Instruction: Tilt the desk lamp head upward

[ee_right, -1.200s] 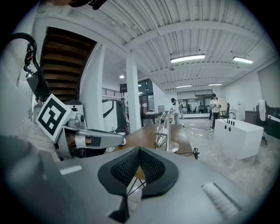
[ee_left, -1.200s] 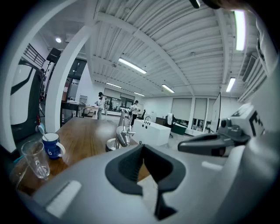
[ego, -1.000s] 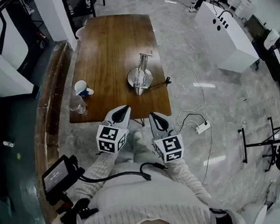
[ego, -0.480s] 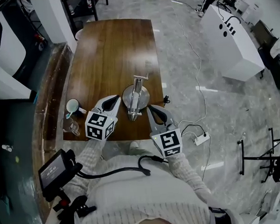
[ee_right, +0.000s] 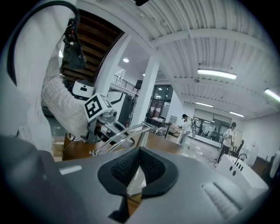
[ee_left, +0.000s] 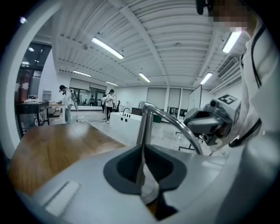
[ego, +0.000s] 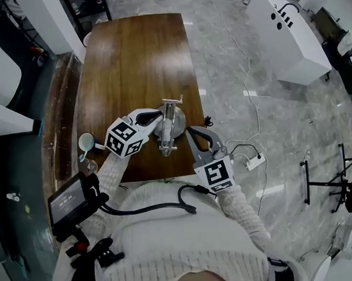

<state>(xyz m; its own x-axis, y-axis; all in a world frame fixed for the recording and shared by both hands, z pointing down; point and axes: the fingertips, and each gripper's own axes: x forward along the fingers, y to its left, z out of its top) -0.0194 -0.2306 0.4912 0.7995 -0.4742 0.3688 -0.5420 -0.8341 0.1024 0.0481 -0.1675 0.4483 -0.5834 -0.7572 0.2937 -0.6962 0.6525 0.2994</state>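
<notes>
A silver desk lamp [ego: 170,124] stands near the front edge of the wooden table [ego: 129,62], its arm bent forward and its head [ego: 166,148] low toward me. My left gripper [ego: 157,115] reaches in from the left, tips close beside the lamp's base and post. Its jaws are just opening from shut, and nothing is between them. In the left gripper view [ee_left: 142,146] the lamp post [ee_left: 145,124] rises straight ahead. My right gripper [ego: 191,132] is shut and empty, just right of the lamp. In the right gripper view [ee_right: 140,151] the lamp arm [ee_right: 124,132] curves ahead.
A blue-and-white mug [ego: 87,141] and a clear glass [ego: 87,166] sit at the table's front left corner. A power strip [ego: 254,160] with cables lies on the floor to the right. A white cabinet [ego: 288,35] stands at the far right.
Both grippers have moved forward from the table's front edge to the lamp. The left one now sits beside the lamp's base, the right one at its right side.
</notes>
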